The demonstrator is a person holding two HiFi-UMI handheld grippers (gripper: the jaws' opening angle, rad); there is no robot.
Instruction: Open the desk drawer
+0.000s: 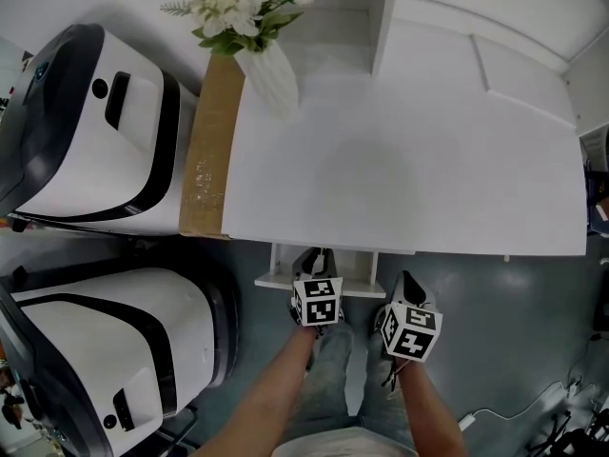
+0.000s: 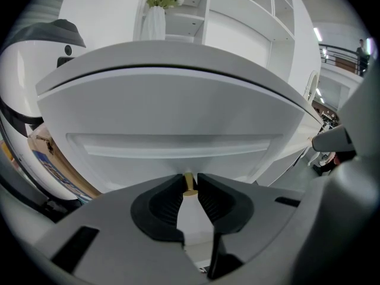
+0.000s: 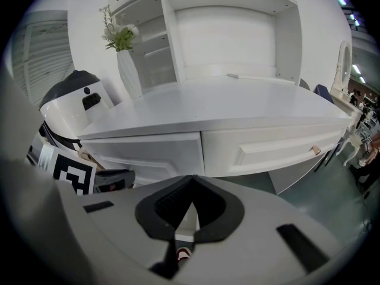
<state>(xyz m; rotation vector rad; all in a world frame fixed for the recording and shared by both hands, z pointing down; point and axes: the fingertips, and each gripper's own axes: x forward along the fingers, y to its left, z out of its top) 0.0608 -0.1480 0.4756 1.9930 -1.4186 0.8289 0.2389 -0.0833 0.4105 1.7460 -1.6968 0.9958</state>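
The white desk (image 1: 409, 150) has a left drawer (image 1: 276, 280) that stands a little way out from under the top. In the left gripper view the drawer front (image 2: 178, 129) fills the picture, with a small brass knob (image 2: 189, 184) at its lower middle. My left gripper (image 2: 189, 187) is shut on that knob, one black pad against each side. In the head view the left gripper (image 1: 319, 261) reaches up to the drawer. My right gripper (image 3: 191, 180) hangs beside it (image 1: 410, 284), shut and empty, apart from the desk. A second drawer (image 3: 285, 147) with its own knob (image 3: 315, 150) lies to the right.
A white vase of flowers (image 1: 266, 65) stands at the desk's back left, beside a shelf unit (image 1: 381, 17). A cardboard sheet (image 1: 211, 141) leans against the desk's left end. Two large white-and-black machines (image 1: 95, 131) (image 1: 105, 350) crowd the left. Cables (image 1: 533, 417) lie on the floor at right.
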